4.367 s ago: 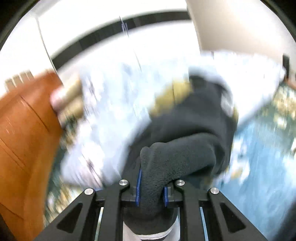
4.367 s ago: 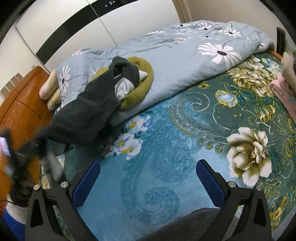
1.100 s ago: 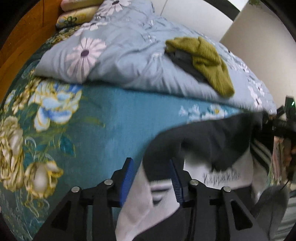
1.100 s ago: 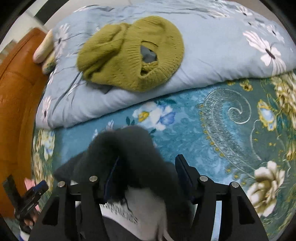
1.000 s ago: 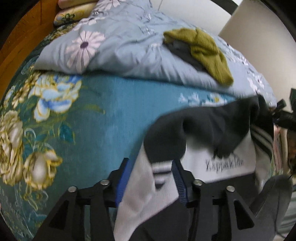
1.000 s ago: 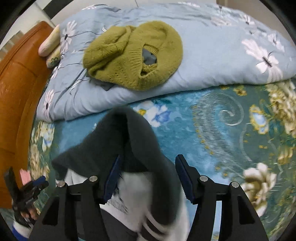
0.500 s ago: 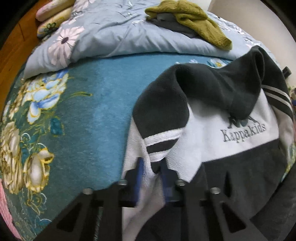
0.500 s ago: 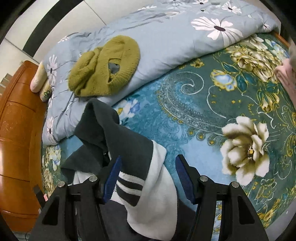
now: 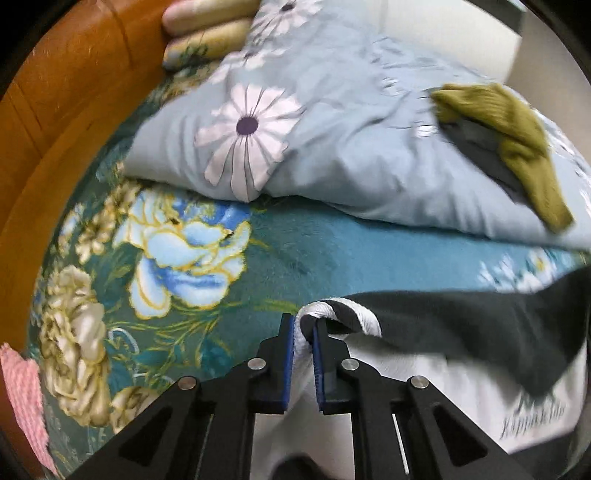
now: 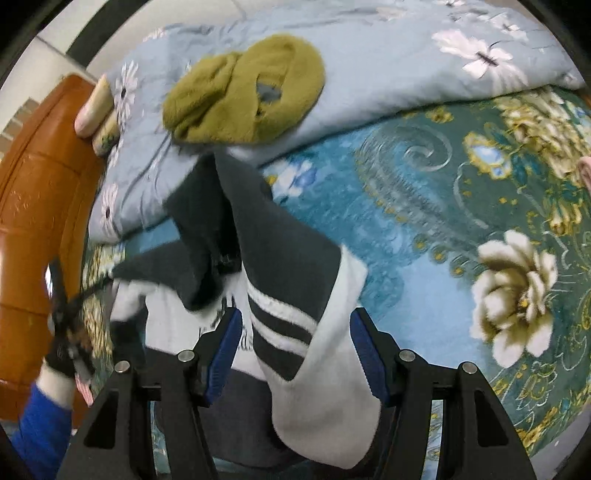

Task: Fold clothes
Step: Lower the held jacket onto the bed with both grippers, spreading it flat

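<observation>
A dark grey and white sweatshirt (image 9: 461, 321) with striped sleeves lies partly spread on the teal flowered blanket (image 9: 303, 247). My left gripper (image 9: 303, 328) is shut on a white fold at the sweatshirt's edge, close above the blanket. In the right wrist view the sweatshirt's striped sleeve (image 10: 288, 295) runs up between the pads of my right gripper (image 10: 295, 347), which is shut on the bulky fabric. The left gripper (image 10: 70, 325) shows blurred at the far left of that view, held by a gloved hand with a blue sleeve (image 10: 40, 424).
An olive green sweater (image 10: 243, 92) lies on the light blue flowered quilt (image 9: 332, 140) behind the sweatshirt. An orange-brown wooden headboard (image 9: 55, 122) borders the bed, with pillows (image 9: 207, 33) against it. A pink knit piece (image 9: 22, 398) lies at the blanket's near left.
My left gripper went from open around the sweatshirt's sleeve to shut on its white edge and moved left with it. The right gripper kept its hold and the sweatshirt came down onto the blanket.
</observation>
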The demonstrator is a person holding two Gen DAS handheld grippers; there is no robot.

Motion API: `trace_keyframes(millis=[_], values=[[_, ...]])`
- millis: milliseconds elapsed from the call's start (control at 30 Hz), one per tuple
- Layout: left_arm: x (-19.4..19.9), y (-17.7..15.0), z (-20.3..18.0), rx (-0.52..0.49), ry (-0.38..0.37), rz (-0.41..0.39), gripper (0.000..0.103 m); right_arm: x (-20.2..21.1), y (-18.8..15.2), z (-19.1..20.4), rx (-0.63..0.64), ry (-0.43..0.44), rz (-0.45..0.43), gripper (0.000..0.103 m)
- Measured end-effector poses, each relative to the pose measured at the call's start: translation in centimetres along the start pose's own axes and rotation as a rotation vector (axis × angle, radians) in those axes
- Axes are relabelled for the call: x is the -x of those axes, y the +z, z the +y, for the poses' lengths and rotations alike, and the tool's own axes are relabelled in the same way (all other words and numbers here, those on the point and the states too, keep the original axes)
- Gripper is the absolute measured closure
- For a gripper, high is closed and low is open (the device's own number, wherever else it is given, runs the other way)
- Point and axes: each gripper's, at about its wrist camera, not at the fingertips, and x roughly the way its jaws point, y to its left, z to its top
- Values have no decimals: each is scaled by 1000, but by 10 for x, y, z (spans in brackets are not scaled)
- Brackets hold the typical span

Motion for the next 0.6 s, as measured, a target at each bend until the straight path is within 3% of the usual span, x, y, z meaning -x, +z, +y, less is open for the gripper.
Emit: trace_keyframes(millis=[133,300,333,367,400,467,600], values=[[-11,1,4,101,-37,39,91,-25,1,6,11,-27,94,41],[10,-15,13,158,-166,40,85,-40,-5,21,82,-47,168,41],[15,-18,14,163,-180,38,81,-40,-5,22,90,-57,170,53],[24,-22,14,167,-200,33,77,-41,-4,22,98,-67,173,79],[34,-27,15,172,-222,28,75,-42,-4,22,106,-78,176,90],[46,-35,10,161,-249,24,67,-39,3,16,114,-112,169,92],[66,-48,-5,128,-297,24,63,-19,40,-4,159,-259,104,92]])
